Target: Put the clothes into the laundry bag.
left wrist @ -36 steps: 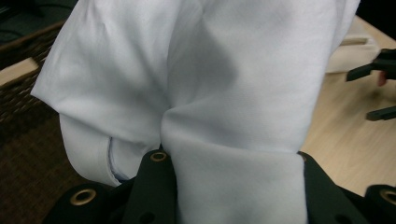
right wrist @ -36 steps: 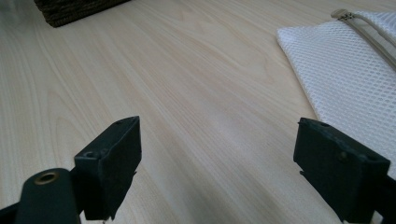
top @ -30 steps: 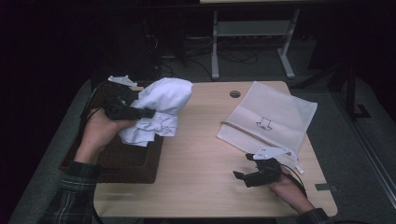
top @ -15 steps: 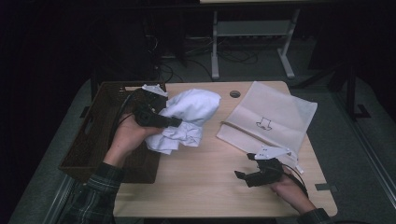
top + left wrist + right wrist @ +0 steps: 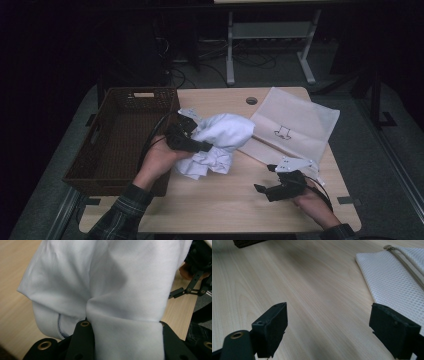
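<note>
The wooden table (image 5: 225, 205) carries everything. Left of the white garment (image 5: 220, 142) sits a dark wicker basket (image 5: 120, 135); to the garment's right lies a white mesh laundry bag (image 5: 295, 125). The garment itself hangs bunched over the table's middle, pinched in the left gripper (image 5: 187, 142), whose jaws are clamped on a thick fold. It looks light, soft and floppy, so a gathered fold is the sensible hold. Nearer the bag's front corner, the right gripper (image 5: 265, 187) rests with jaws spread, empty.
</note>
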Available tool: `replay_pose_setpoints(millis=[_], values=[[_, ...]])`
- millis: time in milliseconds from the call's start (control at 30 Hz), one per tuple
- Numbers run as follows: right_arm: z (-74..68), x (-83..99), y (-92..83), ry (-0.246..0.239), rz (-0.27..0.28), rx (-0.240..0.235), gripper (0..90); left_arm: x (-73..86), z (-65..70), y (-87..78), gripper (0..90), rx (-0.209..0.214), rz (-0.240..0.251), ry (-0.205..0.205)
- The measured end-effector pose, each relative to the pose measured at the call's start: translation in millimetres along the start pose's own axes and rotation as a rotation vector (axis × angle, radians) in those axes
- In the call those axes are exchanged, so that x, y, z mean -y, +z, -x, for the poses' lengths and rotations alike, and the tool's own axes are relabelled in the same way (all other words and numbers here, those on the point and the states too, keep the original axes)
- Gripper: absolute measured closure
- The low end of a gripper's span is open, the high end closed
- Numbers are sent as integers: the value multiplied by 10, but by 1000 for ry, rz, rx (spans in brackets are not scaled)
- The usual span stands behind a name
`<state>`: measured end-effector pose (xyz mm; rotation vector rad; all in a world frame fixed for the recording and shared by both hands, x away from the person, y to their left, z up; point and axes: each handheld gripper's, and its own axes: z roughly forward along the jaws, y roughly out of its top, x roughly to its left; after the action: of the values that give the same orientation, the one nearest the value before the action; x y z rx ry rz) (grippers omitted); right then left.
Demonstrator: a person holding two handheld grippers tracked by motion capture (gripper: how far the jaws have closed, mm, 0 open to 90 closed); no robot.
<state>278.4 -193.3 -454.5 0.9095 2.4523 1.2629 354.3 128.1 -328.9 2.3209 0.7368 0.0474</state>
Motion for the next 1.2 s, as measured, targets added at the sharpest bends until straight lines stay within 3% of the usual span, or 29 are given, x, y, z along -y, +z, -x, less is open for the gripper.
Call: replay_pose_setpoints(millis=[300, 533, 600, 700, 833, 1067, 1200], values=[[9, 7, -49, 9, 19, 2, 140, 195, 161, 341, 684, 6, -50, 28], [32, 11, -126, 19, 15, -5, 149, 400, 179, 532, 684, 3, -104, 33], [33, 3, -148, 17, 8, 5, 149, 461, 182, 570, 684, -1, -107, 28], [37, -7, -190, -1, -9, -36, 143, 550, 181, 628, 683, -1, -103, 17], [72, -5, -196, 11, -47, -53, 142, 656, 176, 682, 683, 3, -99, 8], [115, -5, -221, 20, -49, -59, 150, 776, 188, 705, 674, -4, -87, 35], [134, -9, -226, 18, -52, -61, 156, 814, 169, 742, 662, 4, -85, 29]])
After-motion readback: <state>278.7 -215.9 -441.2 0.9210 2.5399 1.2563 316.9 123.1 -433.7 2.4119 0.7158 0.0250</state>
